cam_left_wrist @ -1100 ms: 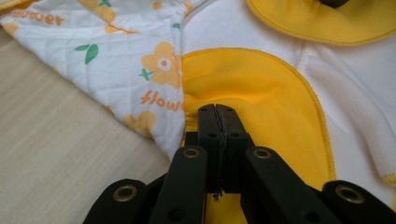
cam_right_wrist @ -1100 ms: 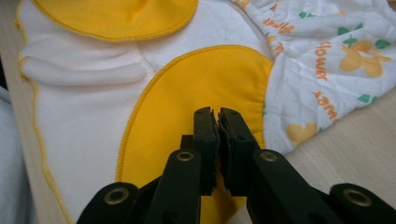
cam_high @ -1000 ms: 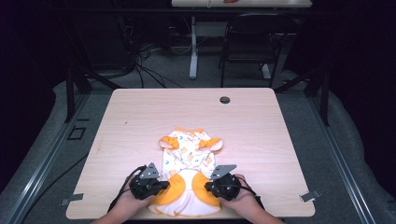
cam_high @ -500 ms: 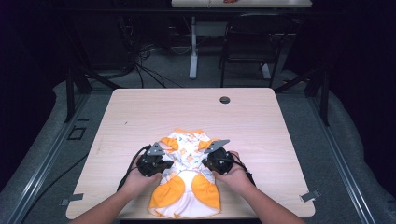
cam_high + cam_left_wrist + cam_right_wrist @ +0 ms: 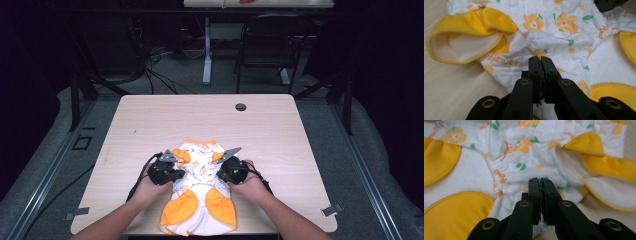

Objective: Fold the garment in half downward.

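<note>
We hold the small flowered garment [image 5: 200,190] at the table's [image 5: 150,120] near edge, left gripper [image 5: 172,167] and right gripper [image 5: 222,169] each pinched shut on a side fold. It looks half folded; squaring up remains.

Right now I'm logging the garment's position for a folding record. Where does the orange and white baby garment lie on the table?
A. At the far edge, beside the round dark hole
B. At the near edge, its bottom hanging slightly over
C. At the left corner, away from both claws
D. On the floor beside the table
B: in the high view the garment lies at the near edge of the table, between both hands, its bottom reaching past the edge.
</note>
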